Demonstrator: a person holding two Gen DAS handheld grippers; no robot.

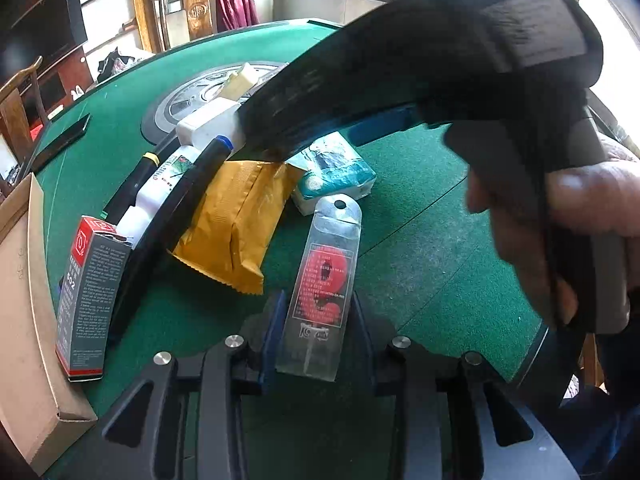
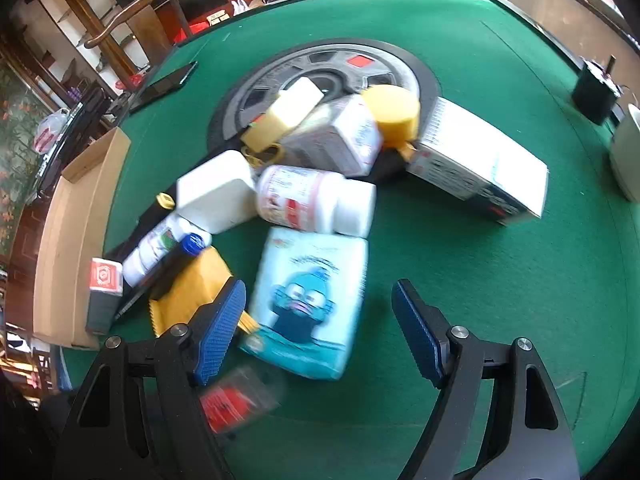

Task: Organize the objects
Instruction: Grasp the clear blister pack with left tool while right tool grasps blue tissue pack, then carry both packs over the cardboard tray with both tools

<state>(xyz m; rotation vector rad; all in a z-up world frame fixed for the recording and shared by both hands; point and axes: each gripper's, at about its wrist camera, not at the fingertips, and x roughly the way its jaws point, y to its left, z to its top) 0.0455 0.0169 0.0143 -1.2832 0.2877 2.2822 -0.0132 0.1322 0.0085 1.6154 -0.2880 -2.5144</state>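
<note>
In the left wrist view my left gripper [image 1: 316, 299] is shut on a clear plastic packet [image 1: 320, 264] with a red item inside, which lies flat on the green felt table [image 1: 420, 248]. The same packet [image 2: 236, 400] shows blurred beside the right gripper's left finger. My right gripper [image 2: 318, 286] is open and straddles a pale blue tissue pack [image 2: 312, 300] printed with a cartoon face. Its left pad [image 2: 224, 328] sits by the pack's edge and the right pad stands apart. The tissue pack [image 1: 336, 172] lies just beyond the packet, under the right gripper's black body [image 1: 400, 68].
A cardboard box [image 2: 76, 240] stands at the left table edge. Piled near it are a red-grey carton [image 1: 92, 300], a yellow pouch [image 1: 236, 224], a black marker [image 1: 192, 200], white bottles [image 2: 304, 196], a yellow sponge [image 2: 396, 112] and a white box [image 2: 480, 164]. A phone [image 2: 164, 84] lies far left.
</note>
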